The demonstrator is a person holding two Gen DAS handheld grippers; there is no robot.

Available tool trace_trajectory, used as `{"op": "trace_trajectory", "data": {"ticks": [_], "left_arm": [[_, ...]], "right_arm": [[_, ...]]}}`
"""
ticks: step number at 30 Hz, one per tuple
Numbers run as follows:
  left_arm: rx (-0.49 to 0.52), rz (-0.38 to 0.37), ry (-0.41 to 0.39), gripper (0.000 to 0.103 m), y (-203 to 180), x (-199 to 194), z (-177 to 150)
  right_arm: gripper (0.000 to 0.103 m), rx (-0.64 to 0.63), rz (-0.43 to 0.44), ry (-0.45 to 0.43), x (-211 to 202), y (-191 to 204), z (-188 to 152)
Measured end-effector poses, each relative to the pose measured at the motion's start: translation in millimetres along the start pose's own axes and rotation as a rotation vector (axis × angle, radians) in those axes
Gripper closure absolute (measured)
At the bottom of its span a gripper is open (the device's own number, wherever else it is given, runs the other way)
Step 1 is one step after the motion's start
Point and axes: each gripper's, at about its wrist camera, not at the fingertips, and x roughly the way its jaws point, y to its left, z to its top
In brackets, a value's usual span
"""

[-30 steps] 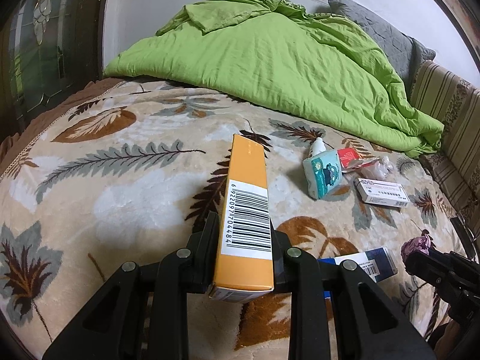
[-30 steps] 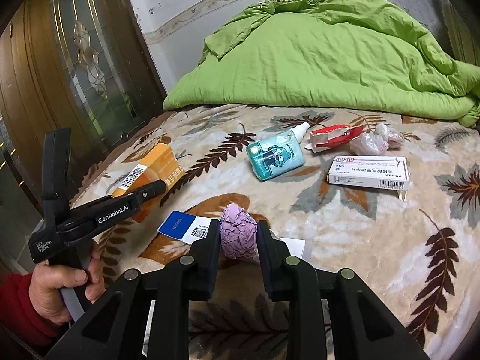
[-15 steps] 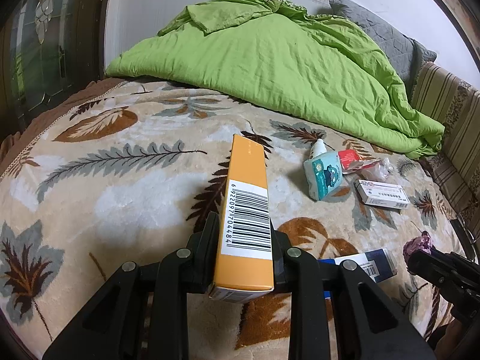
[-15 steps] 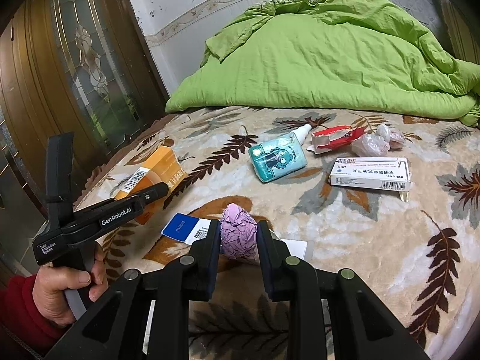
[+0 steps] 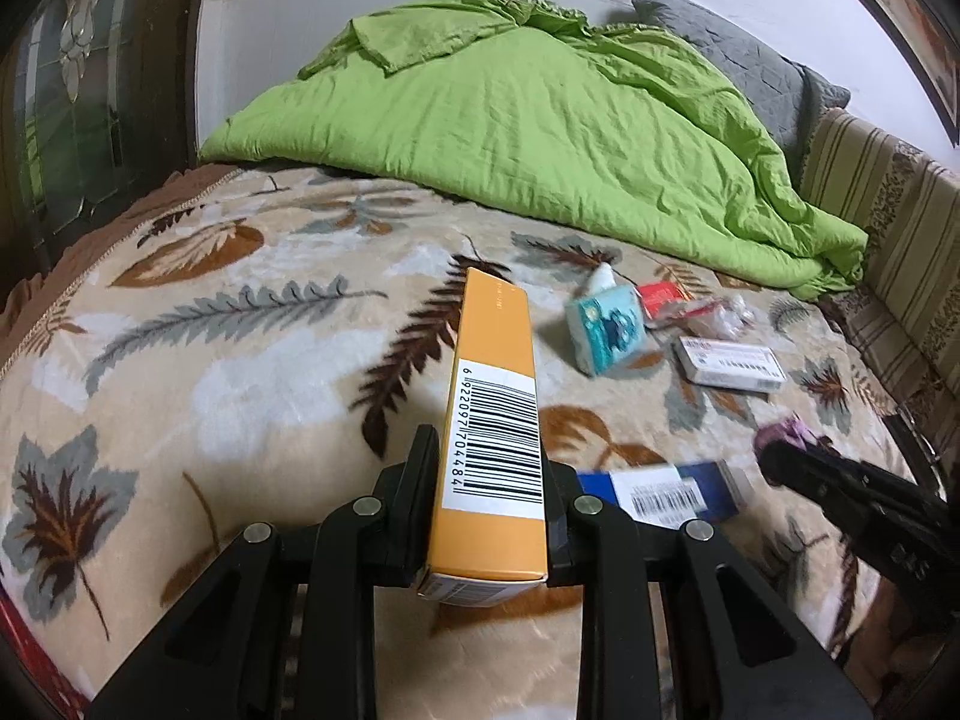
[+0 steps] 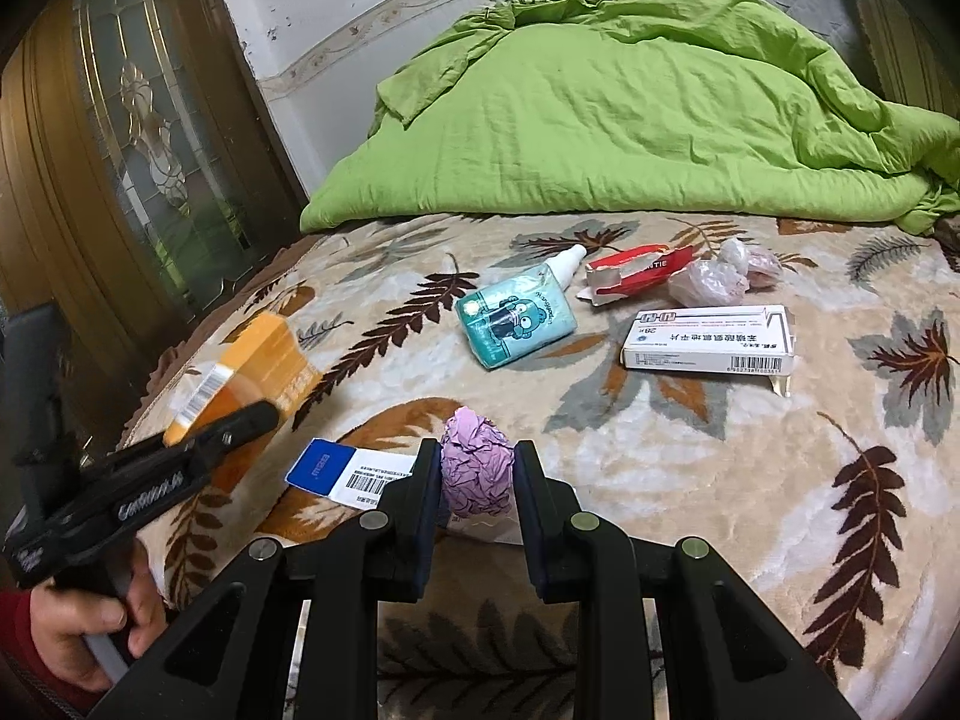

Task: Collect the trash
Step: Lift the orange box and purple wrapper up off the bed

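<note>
Your left gripper clamps the orange box; your right gripper clamps the purple paper wad, both above the leaf-print blanket.

Both wrist views look low across the bed (shared litter).

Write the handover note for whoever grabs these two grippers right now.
Left gripper: shut on the orange box, held above the blanket.
Right gripper: shut on the purple paper wad.
On the blanket: blue-and-white box nearest, teal bottle, red torn wrapper, crumpled plastic, white medicine box.
Done: two pieces picked up. Left: drop both (no bin in view), then collect the other five.
</note>
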Motion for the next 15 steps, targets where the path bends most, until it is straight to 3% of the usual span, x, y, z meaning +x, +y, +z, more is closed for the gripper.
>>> {"op": "trace_trajectory", "data": {"ticks": [6,15], "left_arm": [[0.002,-0.020,0.023,0.078,-8,-13,-8],[0.016,-0.008,-0.012,0.078,-14,-42,-8]], "right_arm": [[0.077,-0.002,0.012,-0.005,-2,1,0],[0.077,-0.006,0.034,-0.017,-9,6,-3]]}}
